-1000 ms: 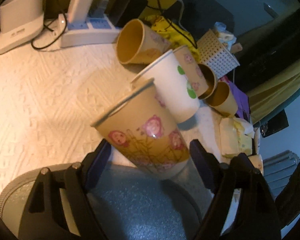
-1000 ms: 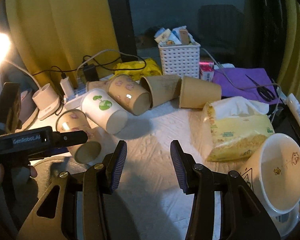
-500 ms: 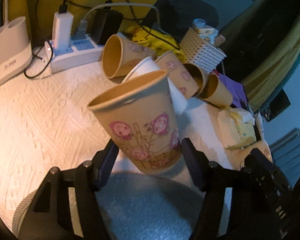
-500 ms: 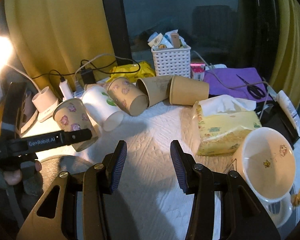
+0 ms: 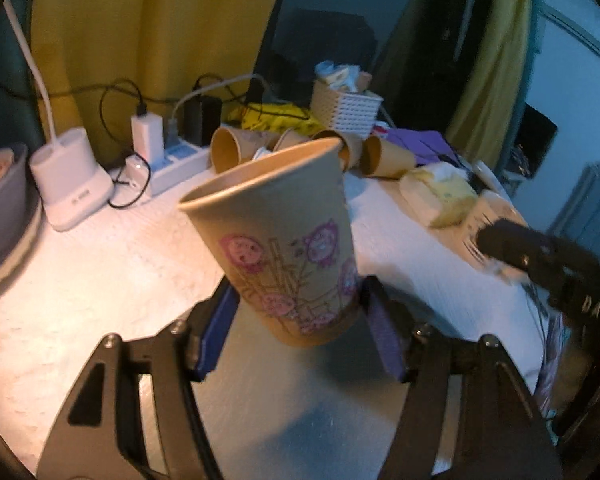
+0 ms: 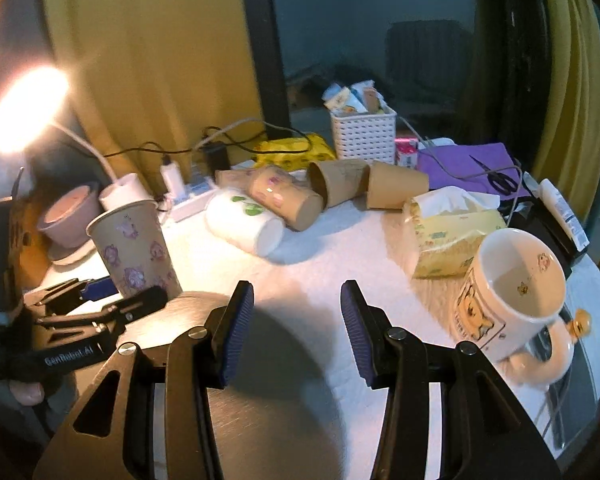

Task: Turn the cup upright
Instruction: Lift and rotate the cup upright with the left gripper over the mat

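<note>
Your left gripper [image 5: 296,320] is clamped low on the tan paper cup with pink cartoon pigs [image 5: 276,236], mouth up and leaning a bit, probably so the base can land flat on the grey round metal disc [image 5: 284,400]. Base sits right between the jaws. Your right gripper [image 6: 296,332] hangs spread apart, holding nothing.

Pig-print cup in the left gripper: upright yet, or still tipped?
Nearly upright: the pig-print cup has its mouth up, leaning slightly, with the left gripper clamped near its base.

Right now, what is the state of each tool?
Left tool: closed on the cup, mouth up.
Right tool: open, holding nothing.
</note>
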Available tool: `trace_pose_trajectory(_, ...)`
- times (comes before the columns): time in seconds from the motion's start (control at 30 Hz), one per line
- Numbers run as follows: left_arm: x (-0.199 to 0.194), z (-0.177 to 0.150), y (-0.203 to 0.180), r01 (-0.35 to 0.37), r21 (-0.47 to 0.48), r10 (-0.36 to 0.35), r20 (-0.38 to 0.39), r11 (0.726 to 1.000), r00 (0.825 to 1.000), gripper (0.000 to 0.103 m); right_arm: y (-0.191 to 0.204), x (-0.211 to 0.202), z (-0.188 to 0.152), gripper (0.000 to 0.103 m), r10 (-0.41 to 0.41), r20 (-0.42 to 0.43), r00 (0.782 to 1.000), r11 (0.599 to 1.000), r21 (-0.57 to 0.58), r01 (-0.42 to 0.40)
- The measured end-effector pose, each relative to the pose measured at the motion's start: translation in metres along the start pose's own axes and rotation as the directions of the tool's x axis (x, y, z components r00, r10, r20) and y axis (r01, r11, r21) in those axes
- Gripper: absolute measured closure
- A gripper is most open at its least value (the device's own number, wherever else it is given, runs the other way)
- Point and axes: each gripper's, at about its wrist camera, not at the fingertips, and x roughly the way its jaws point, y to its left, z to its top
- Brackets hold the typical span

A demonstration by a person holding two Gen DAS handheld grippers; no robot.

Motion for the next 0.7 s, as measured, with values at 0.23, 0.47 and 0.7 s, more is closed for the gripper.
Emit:
trace_pose_trajectory(0.23, -0.046, -0.038, -0.019, 0.003, 0.208, -0.011, 0.034, 0.978, 0.999, 0.039, 0.035, -0.038, -0.019, 0.033, 0.094, 0.002, 0.996, 0.996, 0.000, -0.094)
trace_pose_trajectory(0.47, -0.086, -0.070, -0.038, 0.033, 0.327, -0.055, 0.057, 0.944, 0.997, 0.039, 0.065, -0.064, -0.047, 0.033, 0.174, -0.035, 0.984, 0.985, -0.002, -0.174)
trace_pose_trajectory(0.7, -0.119, -0.088, -0.051, 0.107, 0.368, -0.140, 0.064, 0.924, 0.988, 0.039, 0.092, -0.091, -0.063, 0.033, 0.279, -0.034, 0.960, 0.960, -0.004, -0.279)
